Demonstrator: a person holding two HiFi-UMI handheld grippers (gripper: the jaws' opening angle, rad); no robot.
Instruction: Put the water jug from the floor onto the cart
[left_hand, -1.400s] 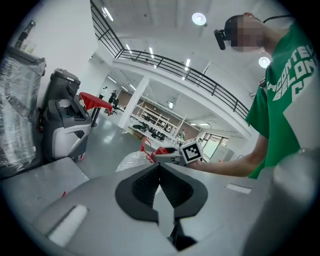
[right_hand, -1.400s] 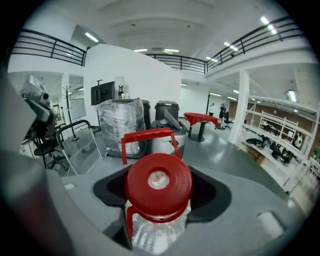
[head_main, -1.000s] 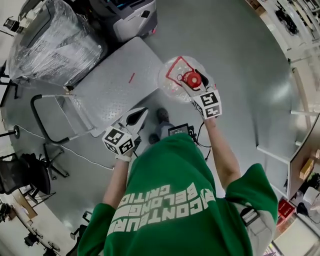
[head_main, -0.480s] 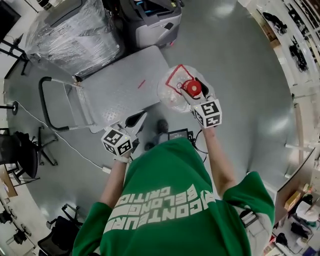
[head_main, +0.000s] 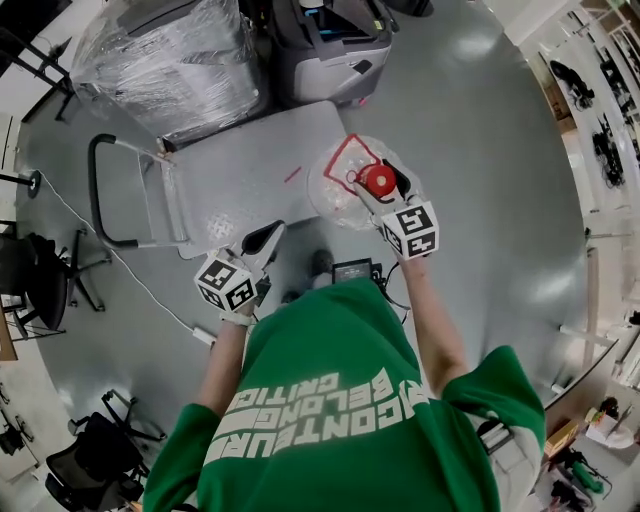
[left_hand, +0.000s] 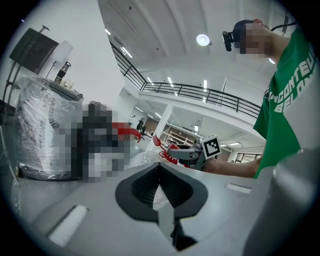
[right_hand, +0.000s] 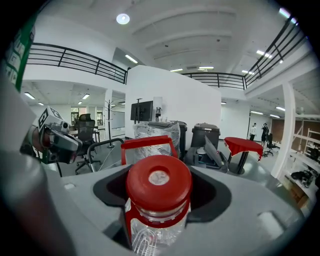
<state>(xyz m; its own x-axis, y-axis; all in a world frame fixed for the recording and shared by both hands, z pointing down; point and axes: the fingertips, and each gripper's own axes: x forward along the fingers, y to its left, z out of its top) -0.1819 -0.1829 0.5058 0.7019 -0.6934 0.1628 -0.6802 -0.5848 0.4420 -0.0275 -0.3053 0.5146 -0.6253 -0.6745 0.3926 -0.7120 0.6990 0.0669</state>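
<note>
Head view: the water jug (head_main: 335, 190) is off the floor and carried at the near right corner of the cart (head_main: 240, 180). The clear body overlaps the edge of the grey deck. It cannot be told from above whether it hangs over the deck or just beside it. The deck itself is bare.

Step in hand, as judged: the carry from floor to cart. The lift is done and the set-down is not.

Right gripper (head_main: 385, 195): its jaws stand wide and clamp the jug's neck from both sides, just under the red cap (right_hand: 158, 182). The right gripper view shows the cap sitting above the two dark pads, with the ribbed clear neck between them. The red carry handle (head_main: 345, 155) is flipped up on the far side and is not gripped. The whole jug hangs from this one hold.

Left gripper (head_main: 262, 240): it is pressed together with nothing between its jaws. It is held level over the near edge of the deck, apart from the jug, and gives the jug no support.

Next move, as judged: bring the jug fully over the deck, lower it until its base sits flat, and only then spread the right jaws. A hold on the neck alone leaves the body free to swing, so a slow descent is advisable.
</note>
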